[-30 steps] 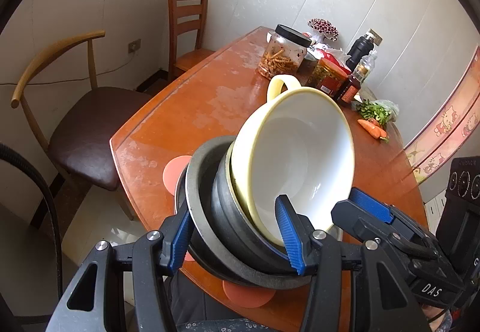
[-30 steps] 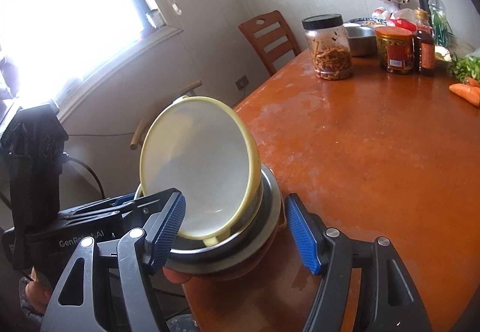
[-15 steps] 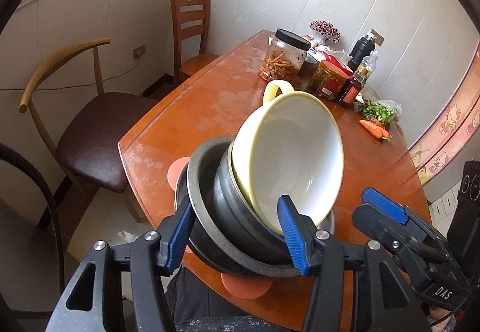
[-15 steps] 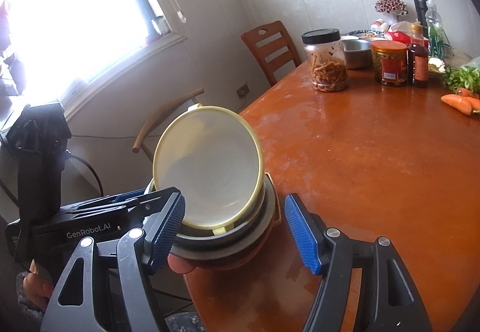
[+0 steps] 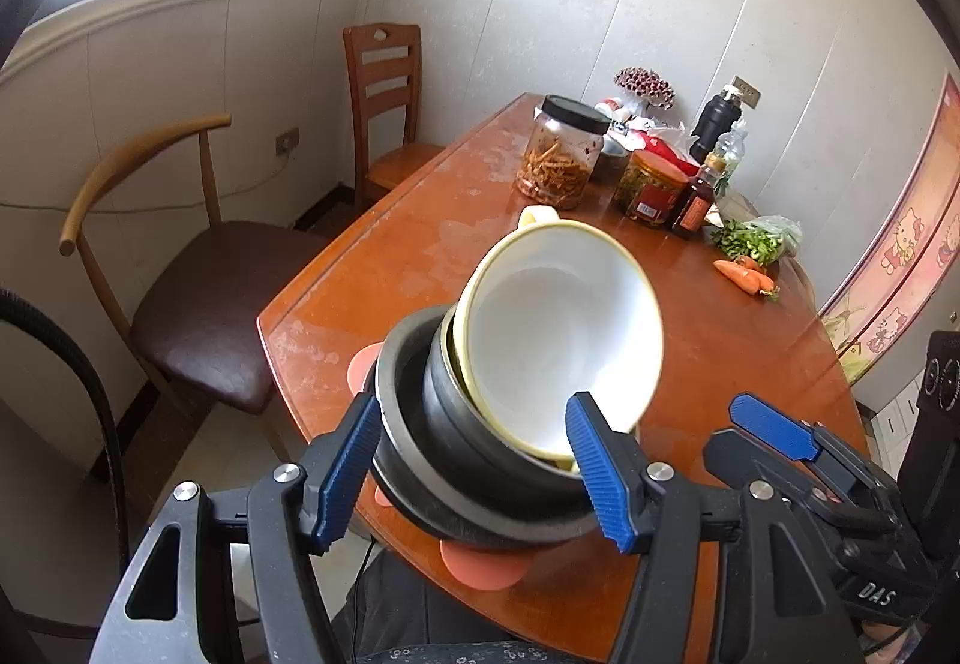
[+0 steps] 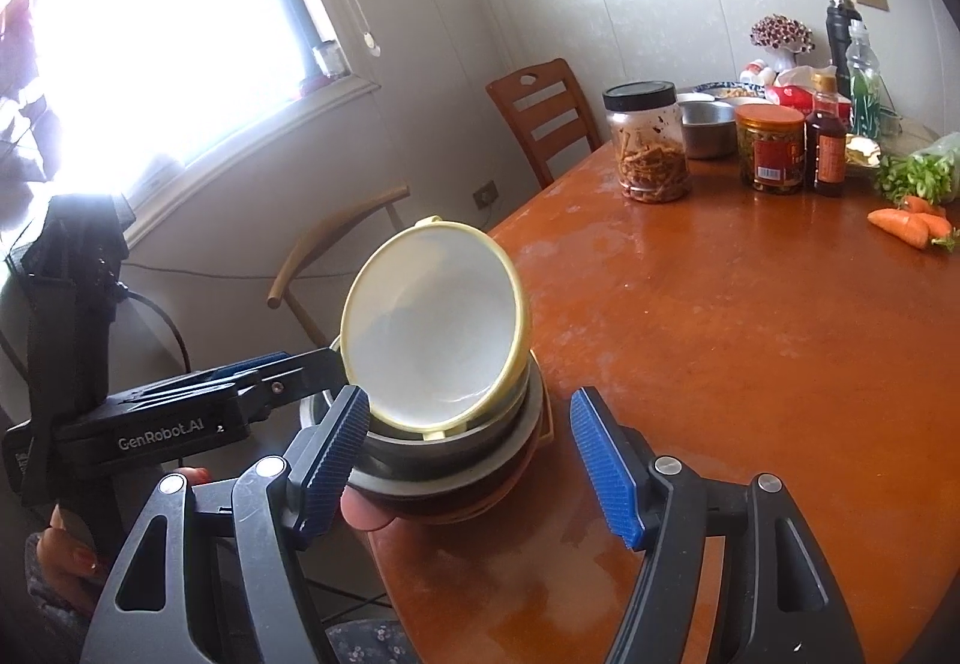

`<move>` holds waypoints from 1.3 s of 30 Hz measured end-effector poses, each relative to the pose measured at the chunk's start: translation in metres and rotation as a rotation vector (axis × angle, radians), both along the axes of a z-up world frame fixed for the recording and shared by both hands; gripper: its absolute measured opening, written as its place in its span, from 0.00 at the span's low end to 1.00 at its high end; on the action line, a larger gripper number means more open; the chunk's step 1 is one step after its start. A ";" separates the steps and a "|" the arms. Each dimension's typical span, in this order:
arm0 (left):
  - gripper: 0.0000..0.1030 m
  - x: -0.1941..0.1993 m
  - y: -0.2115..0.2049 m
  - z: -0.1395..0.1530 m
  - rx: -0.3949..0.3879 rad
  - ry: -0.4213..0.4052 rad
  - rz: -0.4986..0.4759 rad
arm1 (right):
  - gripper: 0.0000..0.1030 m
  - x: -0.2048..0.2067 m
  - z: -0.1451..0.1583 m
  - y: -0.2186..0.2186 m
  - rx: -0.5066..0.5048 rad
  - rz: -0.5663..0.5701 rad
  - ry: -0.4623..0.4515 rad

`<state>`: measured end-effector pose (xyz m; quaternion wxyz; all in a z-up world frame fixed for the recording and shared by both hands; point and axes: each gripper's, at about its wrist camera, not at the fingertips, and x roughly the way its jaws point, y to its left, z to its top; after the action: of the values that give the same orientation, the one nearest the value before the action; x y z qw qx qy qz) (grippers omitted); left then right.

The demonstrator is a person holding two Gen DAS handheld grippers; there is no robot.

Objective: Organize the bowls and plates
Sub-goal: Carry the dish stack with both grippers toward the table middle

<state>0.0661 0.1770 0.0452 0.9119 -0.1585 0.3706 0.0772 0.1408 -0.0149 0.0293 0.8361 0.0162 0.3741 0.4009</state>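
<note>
A stack of dishes stands at the near corner of the orange table (image 5: 456,250). A yellow-rimmed white bowl (image 5: 558,340) lies tilted on top of dark bowls (image 5: 456,460), which rest on an orange plate (image 5: 480,568). The yellow bowl (image 6: 432,328) and dark bowls (image 6: 444,460) also show in the right wrist view. My left gripper (image 5: 474,472) is open, its fingers on either side of the stack, not pressing on it. My right gripper (image 6: 468,460) is open just before the stack; its blue fingers (image 5: 774,430) show in the left wrist view.
Jars (image 5: 561,154), bottles (image 5: 717,121), a metal bowl (image 6: 708,127), greens (image 6: 918,175) and carrots (image 6: 909,226) stand at the table's far end. Two chairs (image 5: 198,268) stand along the left side under a window. A cable (image 5: 102,412) hangs at left.
Both grippers have drawn back and up a little from the stack, so it looks smaller. The stack has stayed put. Both grippers stay open.
</note>
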 end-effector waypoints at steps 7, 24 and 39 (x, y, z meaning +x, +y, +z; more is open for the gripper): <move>0.63 -0.018 -0.004 0.002 0.037 0.000 0.005 | 0.70 -0.012 -0.001 -0.001 -0.029 0.024 -0.025; 0.63 -0.042 0.060 -0.036 -0.085 0.075 0.067 | 0.70 -0.045 -0.041 0.024 -0.217 0.110 -0.077; 0.64 0.024 0.082 -0.058 -0.125 0.119 -0.076 | 0.70 -0.027 -0.061 0.048 -0.210 0.157 -0.060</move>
<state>0.0903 0.2588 -0.0128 0.8789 -0.1962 0.4338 0.0287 0.1140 0.0333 -0.0315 0.8102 -0.1125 0.3890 0.4239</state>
